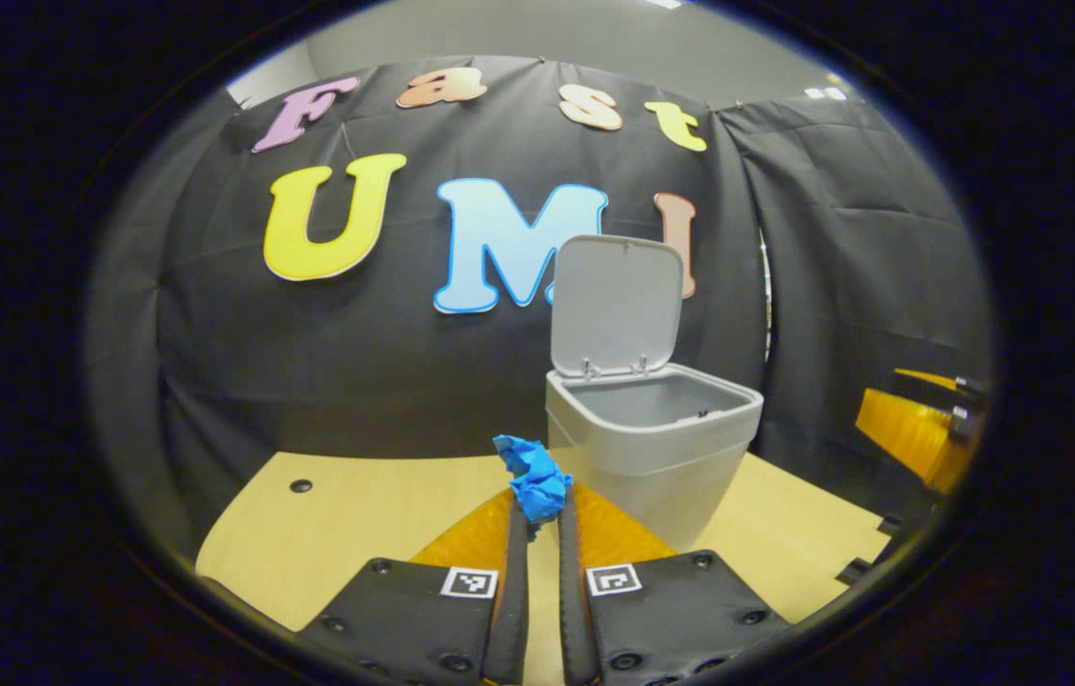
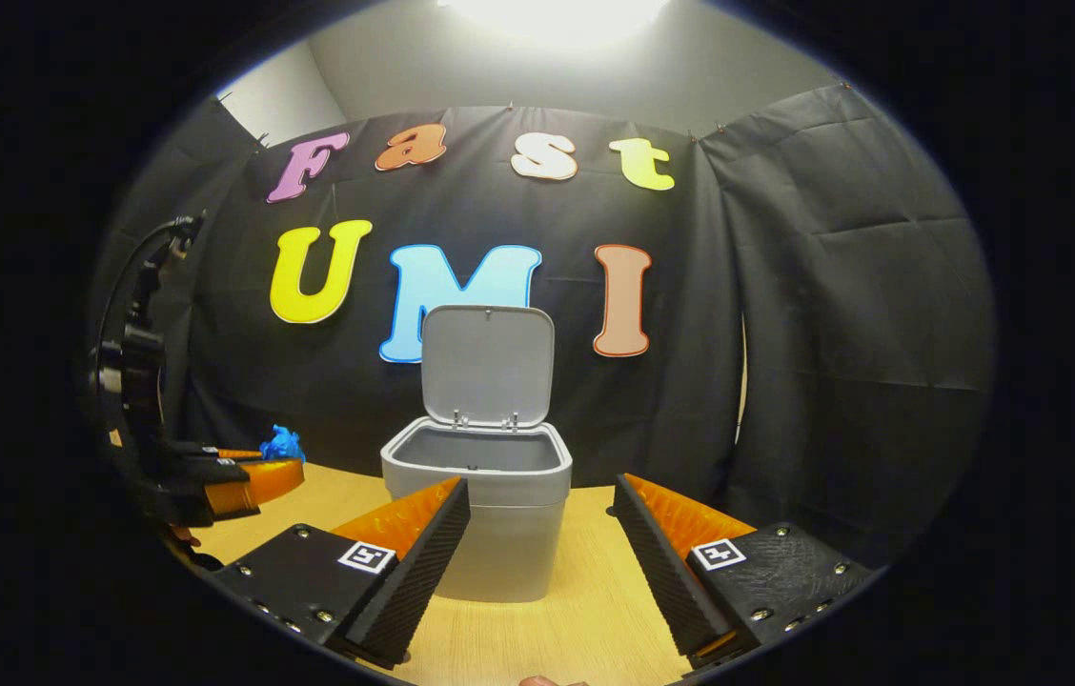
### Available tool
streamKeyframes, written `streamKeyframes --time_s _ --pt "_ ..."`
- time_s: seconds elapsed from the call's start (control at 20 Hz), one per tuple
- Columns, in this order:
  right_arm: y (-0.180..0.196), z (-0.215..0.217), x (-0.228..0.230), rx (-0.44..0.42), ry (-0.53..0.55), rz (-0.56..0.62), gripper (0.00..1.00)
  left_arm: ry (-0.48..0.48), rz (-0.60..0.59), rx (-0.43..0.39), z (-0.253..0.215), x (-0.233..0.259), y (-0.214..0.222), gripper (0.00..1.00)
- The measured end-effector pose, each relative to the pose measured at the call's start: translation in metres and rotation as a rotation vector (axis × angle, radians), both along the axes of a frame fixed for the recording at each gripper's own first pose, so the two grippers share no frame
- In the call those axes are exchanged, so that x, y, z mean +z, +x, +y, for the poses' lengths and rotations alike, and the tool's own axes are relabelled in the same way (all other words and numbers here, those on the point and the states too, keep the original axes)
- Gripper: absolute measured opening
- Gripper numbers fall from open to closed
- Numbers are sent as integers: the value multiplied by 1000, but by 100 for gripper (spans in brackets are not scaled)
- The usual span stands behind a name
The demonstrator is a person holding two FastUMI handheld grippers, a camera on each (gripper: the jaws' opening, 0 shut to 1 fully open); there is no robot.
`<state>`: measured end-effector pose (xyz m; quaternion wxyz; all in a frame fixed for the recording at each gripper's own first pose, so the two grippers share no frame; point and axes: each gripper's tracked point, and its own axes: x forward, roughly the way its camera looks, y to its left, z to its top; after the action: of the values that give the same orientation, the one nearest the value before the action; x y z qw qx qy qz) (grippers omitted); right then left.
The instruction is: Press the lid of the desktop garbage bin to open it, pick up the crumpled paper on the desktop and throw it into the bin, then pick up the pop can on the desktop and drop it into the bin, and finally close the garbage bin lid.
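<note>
- The left claw (image 1: pixel 537 510) is pinching the crumpled paper (image 1: pixel 533 479): in the left gripper view its two fingers stand close together and the blue wad sits between their tips, sticking up above them.
- In that view the paper is held above the worktop (image 1: pixel 356 514), just in front of and to the left of the bin (image 1: pixel 652 448), below the level of its rim.
- The bin is a pale grey box standing upright on the wooden worktop, close to the black cloth wall (image 1: pixel 309 362).
- Its lid (image 1: pixel 616 307) is open, tipped up on the hinges at the back edge and standing nearly upright, so the inside of the bin shows.
- The right claw (image 2: pixel 542 543) is spread wide, with nothing between its fingers; in the right gripper view the bin stands in the gap between them, farther off and not touched by either.
- In the right gripper view the left claw (image 2: pixel 282 461) shows at the left edge, held above the worktop (image 2: pixel 547 629) with the blue paper (image 2: pixel 282 444) at its tip, to the left of the bin (image 2: pixel 480 514) and apart from it.
- The lid (image 2: pixel 487 365) in that view stands upright behind the open mouth of the bin.
- In the left gripper view part of the right claw (image 1: pixel 919 429) shows at the right edge, to the right of the bin.
</note>
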<state>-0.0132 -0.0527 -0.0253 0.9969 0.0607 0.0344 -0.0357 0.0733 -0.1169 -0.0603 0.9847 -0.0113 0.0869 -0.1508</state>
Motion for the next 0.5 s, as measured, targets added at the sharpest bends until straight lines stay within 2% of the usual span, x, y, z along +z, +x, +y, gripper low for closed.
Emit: streamKeyframes --time_s 0.35,0.4,0.5 --pt "7 -11 -21 -32 12 45 98 -53 -52 -67 -48 39 46 22" --pt "7 -12 -25 -39 12 55 97 -55 -57 -72 -54 42 55 19" --pt "7 -15 -33 -56 -1 76 97 -59 -60 -82 -66 45 69 22"
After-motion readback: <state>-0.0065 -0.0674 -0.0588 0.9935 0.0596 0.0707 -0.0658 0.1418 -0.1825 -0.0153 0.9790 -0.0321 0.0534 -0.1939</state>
